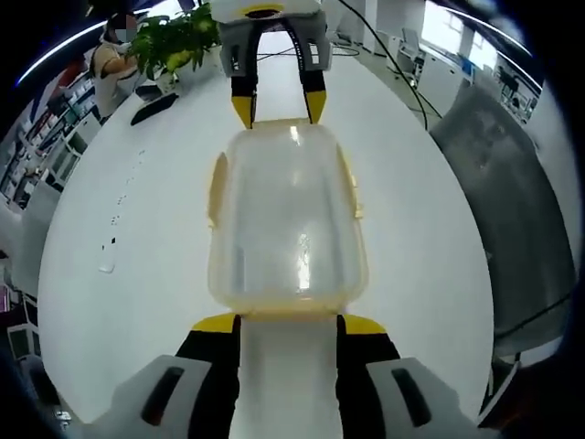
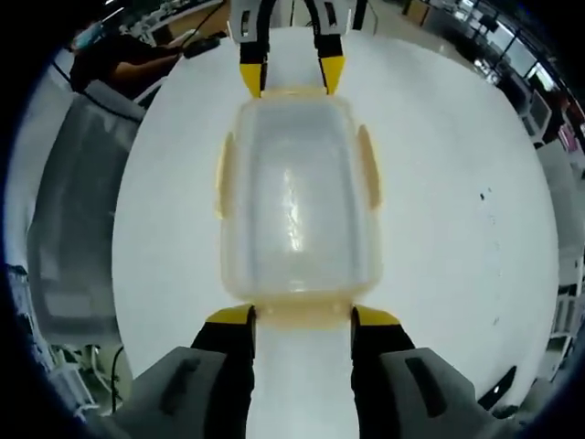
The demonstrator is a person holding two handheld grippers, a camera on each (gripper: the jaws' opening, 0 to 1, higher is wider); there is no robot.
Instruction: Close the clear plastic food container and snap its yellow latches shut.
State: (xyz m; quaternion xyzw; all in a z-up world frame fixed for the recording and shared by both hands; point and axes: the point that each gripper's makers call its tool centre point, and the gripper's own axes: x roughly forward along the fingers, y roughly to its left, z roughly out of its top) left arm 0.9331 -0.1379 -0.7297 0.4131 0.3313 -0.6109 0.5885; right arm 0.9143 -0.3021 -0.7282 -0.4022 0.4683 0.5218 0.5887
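Observation:
The clear plastic food container (image 1: 288, 219) lies on the white table with its lid resting on top. Yellow latches (image 1: 218, 187) run along both long sides, and another sits at the near end. My left gripper (image 1: 289, 323) is open, its yellow-tipped jaws standing either side of that near-end latch. Facing it across the container, the right gripper (image 1: 279, 105) stands at the far end. In the right gripper view the same container (image 2: 297, 201) shows side latches (image 2: 368, 165). My right gripper (image 2: 303, 317) is open around the near-end latch, and the left gripper (image 2: 292, 73) is opposite.
The white table (image 1: 119, 238) spreads wide on both sides of the container. A potted plant (image 1: 178, 41), a dark flat object (image 1: 154, 108) and a person (image 1: 110, 64) are at the far left. A grey chair (image 1: 512, 201) stands beside the table, also the grey chair (image 2: 73, 201).

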